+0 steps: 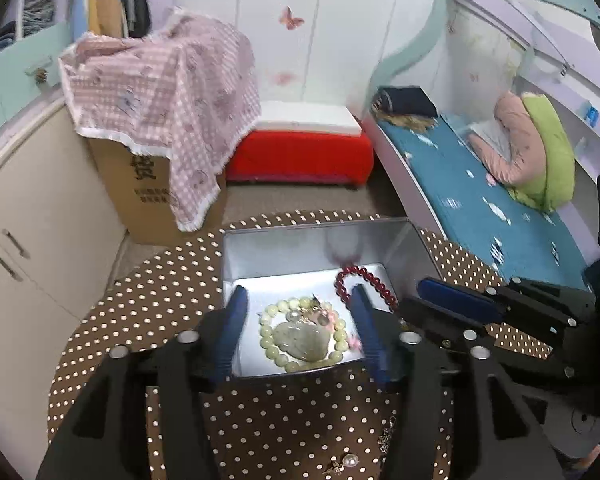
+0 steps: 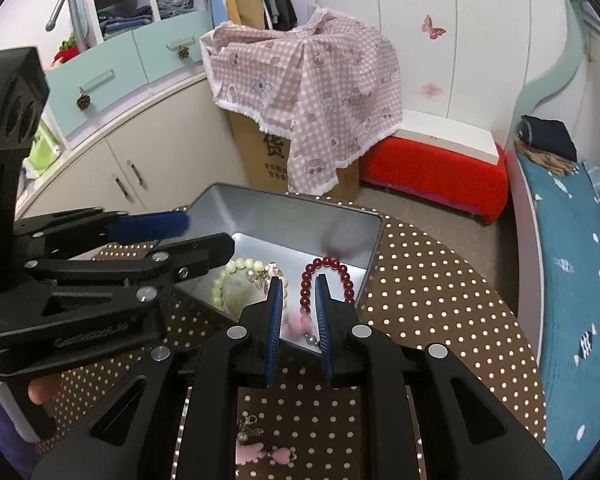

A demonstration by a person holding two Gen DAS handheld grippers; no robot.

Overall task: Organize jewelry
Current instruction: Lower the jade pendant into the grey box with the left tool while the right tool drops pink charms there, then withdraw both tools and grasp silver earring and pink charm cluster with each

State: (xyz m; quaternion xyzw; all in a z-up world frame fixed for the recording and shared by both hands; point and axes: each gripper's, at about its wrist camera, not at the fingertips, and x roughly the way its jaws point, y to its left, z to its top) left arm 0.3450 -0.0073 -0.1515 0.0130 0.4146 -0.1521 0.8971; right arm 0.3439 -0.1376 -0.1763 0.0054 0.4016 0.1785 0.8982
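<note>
Ribbed blue gripper point(image 2: 298, 284) pads, shiny rect. tin point(image 2: 284, 210)

The metal tin point(image 1: 316, 248) stands open on the round table point(image 1: 160, 300), toward its far edge. Inside the tin, the bead bracelet point(image 1: 300, 334) lies at the near left, ringing a carved pendant point(image 1: 304, 340); the second bracelet point(image 2: 328, 280) lies to its right. In front of the tin, on the table, sit 1 pearl earring point(image 1: 350, 460) and a winged charm point(image 2: 256, 450). Behind the tin stands a cardboard box point(image 2: 268, 160) under a draped cloth point(image 2: 312, 80).
</note>
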